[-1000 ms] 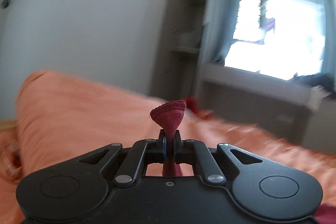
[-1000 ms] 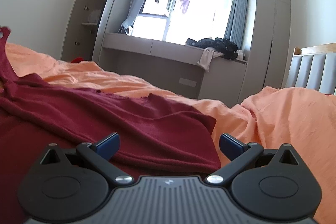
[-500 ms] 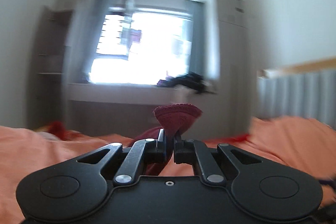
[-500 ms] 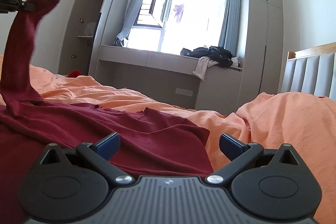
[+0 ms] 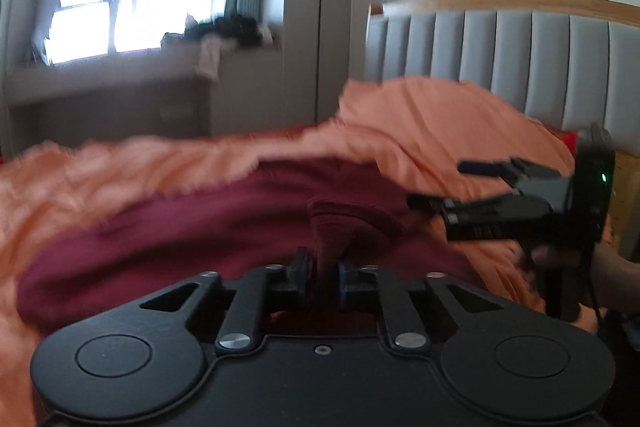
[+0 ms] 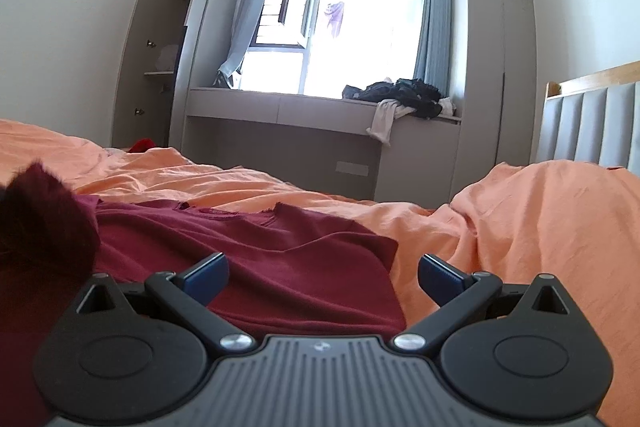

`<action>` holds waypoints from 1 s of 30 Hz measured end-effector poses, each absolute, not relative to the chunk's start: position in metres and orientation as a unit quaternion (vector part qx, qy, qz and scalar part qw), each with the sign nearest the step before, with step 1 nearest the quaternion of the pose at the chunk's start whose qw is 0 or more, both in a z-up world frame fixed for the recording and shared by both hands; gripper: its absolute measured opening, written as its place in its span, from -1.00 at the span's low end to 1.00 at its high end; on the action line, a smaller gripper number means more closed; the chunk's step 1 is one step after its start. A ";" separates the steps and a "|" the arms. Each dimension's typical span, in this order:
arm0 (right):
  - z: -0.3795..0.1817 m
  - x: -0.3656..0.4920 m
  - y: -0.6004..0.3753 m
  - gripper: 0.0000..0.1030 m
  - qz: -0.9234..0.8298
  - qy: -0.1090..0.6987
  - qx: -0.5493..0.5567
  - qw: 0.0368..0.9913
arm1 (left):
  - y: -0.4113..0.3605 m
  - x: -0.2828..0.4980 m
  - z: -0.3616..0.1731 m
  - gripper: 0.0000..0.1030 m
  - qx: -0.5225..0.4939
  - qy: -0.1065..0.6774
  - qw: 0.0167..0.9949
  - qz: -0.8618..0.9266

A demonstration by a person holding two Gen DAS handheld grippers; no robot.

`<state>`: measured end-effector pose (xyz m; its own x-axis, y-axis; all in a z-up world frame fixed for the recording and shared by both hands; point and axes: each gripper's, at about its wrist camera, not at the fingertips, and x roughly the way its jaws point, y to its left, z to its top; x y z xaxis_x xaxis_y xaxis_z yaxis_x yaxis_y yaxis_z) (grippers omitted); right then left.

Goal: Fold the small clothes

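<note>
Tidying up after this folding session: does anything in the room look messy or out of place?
Yes. A heap of dark clothes sits dumped on the window bench, with a pale garment hanging over its edge. The cupboard door on the left stands open. The orange bedsheet is rumpled.
</note>
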<state>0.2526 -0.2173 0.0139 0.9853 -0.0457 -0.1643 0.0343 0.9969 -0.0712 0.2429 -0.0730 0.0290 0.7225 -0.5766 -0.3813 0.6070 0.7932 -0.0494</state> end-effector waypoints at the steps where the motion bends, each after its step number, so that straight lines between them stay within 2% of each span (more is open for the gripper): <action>1: 0.014 0.253 -0.215 1.00 -0.017 0.083 -0.037 0.996 | -0.069 0.244 0.026 -0.43 0.034 0.202 0.924 -0.323; 2: 0.013 0.253 -0.213 1.00 -0.014 0.084 -0.039 0.996 | -0.065 0.245 0.025 -0.32 0.030 0.209 0.921 -0.328; 4: 0.012 0.252 -0.209 1.00 -0.006 0.085 -0.043 0.995 | -0.054 0.243 0.026 0.15 0.023 0.217 0.917 -0.333; 6: 0.011 0.252 -0.206 1.00 0.003 0.087 -0.044 0.995 | -0.044 0.240 0.030 0.45 0.015 0.219 0.918 -0.331; 9: 0.010 0.251 -0.202 1.00 0.014 0.088 -0.046 0.995 | -0.020 0.243 0.039 0.66 -0.001 0.216 0.930 -0.298; 12: 0.011 0.247 -0.200 1.00 0.031 0.079 -0.038 0.996 | 0.001 0.253 0.056 0.97 -0.011 0.205 0.950 -0.234; 18: 0.007 0.245 -0.185 1.00 0.087 0.089 -0.038 0.992 | 0.063 0.313 0.063 0.99 -0.036 0.225 0.969 -0.091; 23: 0.001 0.243 -0.169 1.00 0.123 0.093 -0.058 0.986 | 0.116 0.387 0.048 0.94 -0.079 0.285 0.955 -0.025; 28: -0.002 0.243 -0.161 1.00 0.149 0.095 -0.066 0.982 | 0.161 0.427 0.021 0.52 -0.217 0.367 0.900 -0.089; 30: -0.004 0.245 -0.158 1.00 0.151 0.098 -0.075 0.981 | 0.168 0.429 0.015 0.38 -0.243 0.374 0.888 -0.110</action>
<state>0.2446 -0.1580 -0.0039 0.9349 0.2825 -0.2149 -0.3118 0.9429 -0.1170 0.4290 0.1677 0.0148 0.6956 -0.3769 -0.6116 0.0127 0.8576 -0.5141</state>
